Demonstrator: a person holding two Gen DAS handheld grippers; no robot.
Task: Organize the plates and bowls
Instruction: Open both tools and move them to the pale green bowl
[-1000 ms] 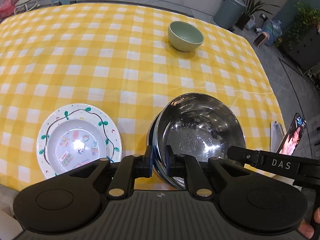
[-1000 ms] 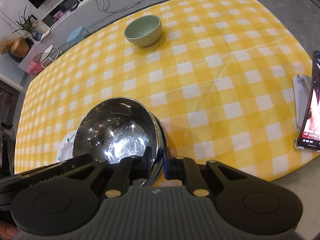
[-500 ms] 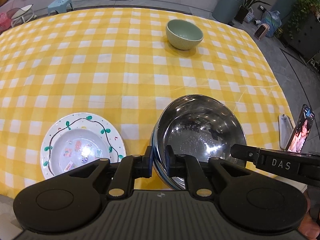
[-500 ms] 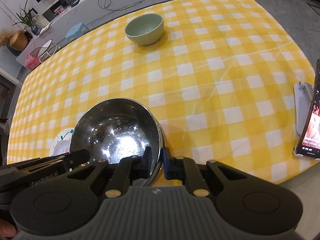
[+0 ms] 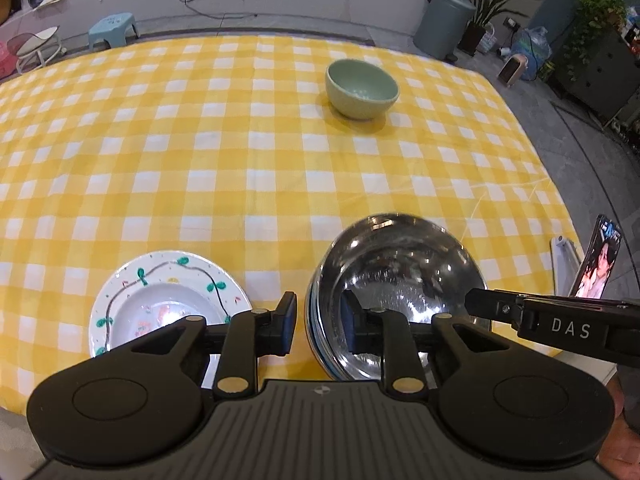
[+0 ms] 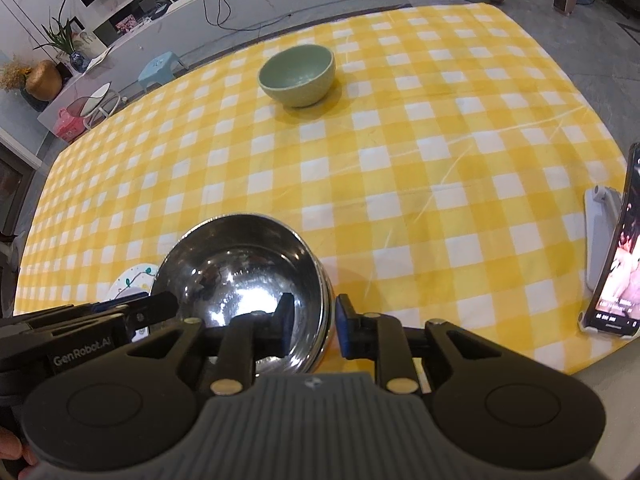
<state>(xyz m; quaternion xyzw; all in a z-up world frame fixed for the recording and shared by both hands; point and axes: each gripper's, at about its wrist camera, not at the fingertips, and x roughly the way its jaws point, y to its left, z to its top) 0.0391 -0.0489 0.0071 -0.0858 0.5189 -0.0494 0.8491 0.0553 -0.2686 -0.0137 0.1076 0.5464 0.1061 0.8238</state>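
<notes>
The steel bowl (image 5: 400, 280) sits on a stack of plates, their rims showing as thin edges along its left side, at the near edge of the table (image 5: 240, 168); nothing lies in it but reflections. Left of the steel bowl rests a white plate (image 5: 160, 300) painted with a green vine, shallow and empty. Far beyond the steel bowl stands a pale green bowl (image 5: 362, 88), also empty. Right of the steel bowl a phone (image 6: 616, 256) leans on a white stand (image 6: 600, 232) at the table's edge.

A yellow and white checked cloth covers the table. Behind it, a blue stool (image 5: 112, 28), a grey bin (image 5: 444, 20) and potted plants.

The left gripper (image 5: 320, 322) straddles the steel bowl's left rim, jaws just opened, pads clear of the metal. The right gripper (image 6: 312, 326) does likewise on its right rim, jaws just loosened, narrowly apart
</notes>
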